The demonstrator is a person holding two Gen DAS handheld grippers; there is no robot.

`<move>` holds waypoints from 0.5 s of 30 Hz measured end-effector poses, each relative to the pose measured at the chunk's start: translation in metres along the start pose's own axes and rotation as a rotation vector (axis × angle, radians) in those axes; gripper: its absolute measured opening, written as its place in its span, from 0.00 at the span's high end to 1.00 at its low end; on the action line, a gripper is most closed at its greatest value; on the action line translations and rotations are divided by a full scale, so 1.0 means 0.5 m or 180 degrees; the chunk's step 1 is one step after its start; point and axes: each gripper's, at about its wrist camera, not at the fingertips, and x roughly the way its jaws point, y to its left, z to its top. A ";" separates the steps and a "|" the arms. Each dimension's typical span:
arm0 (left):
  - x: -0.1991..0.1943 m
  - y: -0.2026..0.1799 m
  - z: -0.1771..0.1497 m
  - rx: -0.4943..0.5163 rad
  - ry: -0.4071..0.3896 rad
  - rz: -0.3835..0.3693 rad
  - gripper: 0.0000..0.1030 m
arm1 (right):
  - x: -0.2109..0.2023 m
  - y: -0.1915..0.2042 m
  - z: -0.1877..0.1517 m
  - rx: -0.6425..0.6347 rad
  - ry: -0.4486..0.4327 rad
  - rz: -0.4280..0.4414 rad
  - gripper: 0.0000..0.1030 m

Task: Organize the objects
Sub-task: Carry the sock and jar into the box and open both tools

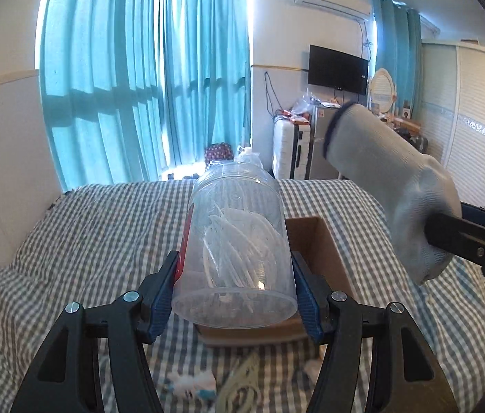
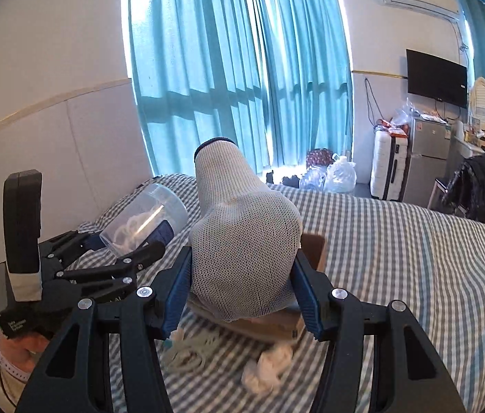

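My left gripper (image 1: 235, 292) is shut on a clear plastic jar (image 1: 237, 241) with white cord coiled inside, held above the bed. The jar also shows in the right wrist view (image 2: 146, 220), with the left gripper (image 2: 118, 251) around it. My right gripper (image 2: 240, 296) is shut on a grey knit glove (image 2: 245, 251), cuff pointing up. The glove also shows in the left wrist view (image 1: 390, 186), at the right. An open cardboard box (image 1: 314, 241) sits on the checked bedcover under both, partly hidden; its far corner shows in the right wrist view (image 2: 314, 247).
A coiled white cable (image 2: 187, 354) and a crumpled white cloth (image 2: 270, 368) lie on the checked bed (image 2: 397, 258) in front of the box. A small blue-and-white item (image 1: 190, 383) lies near the cable. Beyond the bed stand a suitcase (image 2: 387, 165), fridge and curtains.
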 end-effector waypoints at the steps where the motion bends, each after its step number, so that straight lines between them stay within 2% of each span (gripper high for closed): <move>1: 0.015 0.000 0.006 0.0008 0.0006 -0.0001 0.39 | 0.023 -0.002 0.007 -0.0014 0.0014 0.0008 0.46; 7: 0.133 0.004 0.010 0.0048 0.0151 0.0045 0.39 | 0.167 -0.027 0.011 0.0000 0.0196 0.0026 0.46; 12: 0.227 -0.002 -0.025 0.0121 0.0327 0.0066 0.39 | 0.293 -0.067 -0.018 0.0085 0.0433 -0.0003 0.46; 15: 0.269 -0.005 -0.055 0.0158 0.0457 0.0033 0.39 | 0.335 -0.091 -0.045 0.0155 0.0547 -0.0007 0.46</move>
